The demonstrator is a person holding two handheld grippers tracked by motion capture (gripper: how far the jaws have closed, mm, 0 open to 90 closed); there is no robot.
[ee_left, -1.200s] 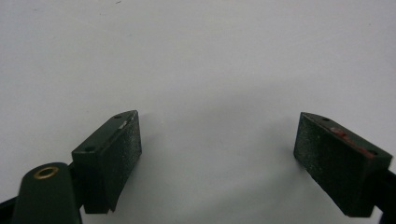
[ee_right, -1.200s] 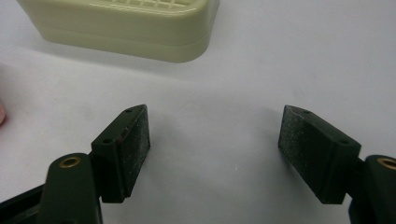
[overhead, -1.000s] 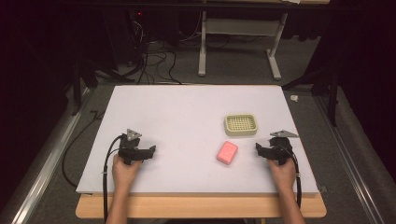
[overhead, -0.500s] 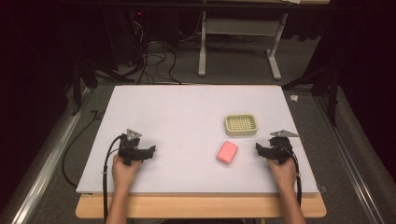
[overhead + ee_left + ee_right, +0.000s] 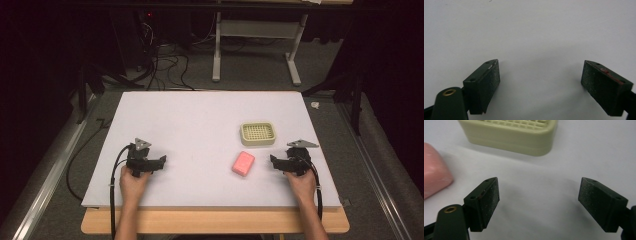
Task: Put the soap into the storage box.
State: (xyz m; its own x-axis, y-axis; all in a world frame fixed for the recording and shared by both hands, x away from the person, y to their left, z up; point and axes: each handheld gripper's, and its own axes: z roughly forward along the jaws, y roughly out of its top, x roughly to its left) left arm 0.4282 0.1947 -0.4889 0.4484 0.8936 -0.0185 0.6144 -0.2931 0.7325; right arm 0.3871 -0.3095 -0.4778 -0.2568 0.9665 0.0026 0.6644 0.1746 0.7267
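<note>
On the white table (image 5: 200, 125): pink soap (image 5: 243, 163) beside cream grid dish (image 5: 257, 133).
Left gripper (image 5: 159, 162): jaws wide apart, empty.
Right gripper (image 5: 274, 161): jaws wide apart, empty.

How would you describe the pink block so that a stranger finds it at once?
Look at the white table, on its right half toward the person. The pink block lies just in front of the cream grid-topped tray. It is solid and pink, unlike the slotted tray.
</note>
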